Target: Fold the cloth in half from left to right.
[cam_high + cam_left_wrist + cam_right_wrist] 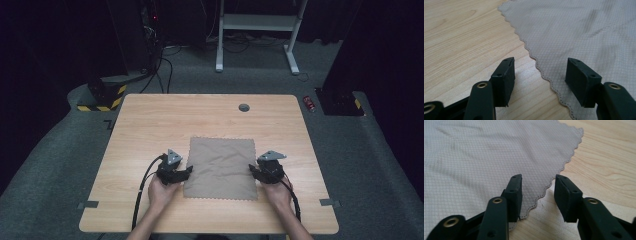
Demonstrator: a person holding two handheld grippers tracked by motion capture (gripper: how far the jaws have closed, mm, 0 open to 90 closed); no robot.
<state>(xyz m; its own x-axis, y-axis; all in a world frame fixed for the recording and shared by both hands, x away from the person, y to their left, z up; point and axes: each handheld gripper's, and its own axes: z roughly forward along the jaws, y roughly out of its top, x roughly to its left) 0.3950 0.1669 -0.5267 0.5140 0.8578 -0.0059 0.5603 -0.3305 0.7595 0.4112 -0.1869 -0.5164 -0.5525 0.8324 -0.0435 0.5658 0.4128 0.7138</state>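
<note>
Cloth [221,167], taupe, scallop-edged, spread flat on the near middle of the desk [150,120]; left tongs [188,171] at its left edge, right tongs [251,171] at its right edge, each in a hand. Left gripper view: left tongs [539,75] parted, straddling the cloth [579,32] hem, nothing pinched. Right gripper view: right tongs [537,195] likewise parted over the scalloped edge of the cloth [479,155], pads clear of the fabric, bare desk [604,162] beyond.

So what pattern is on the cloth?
A fine grid weave on grey-beige cloth, with a scalloped edge; clearest in the left gripper view.
</note>
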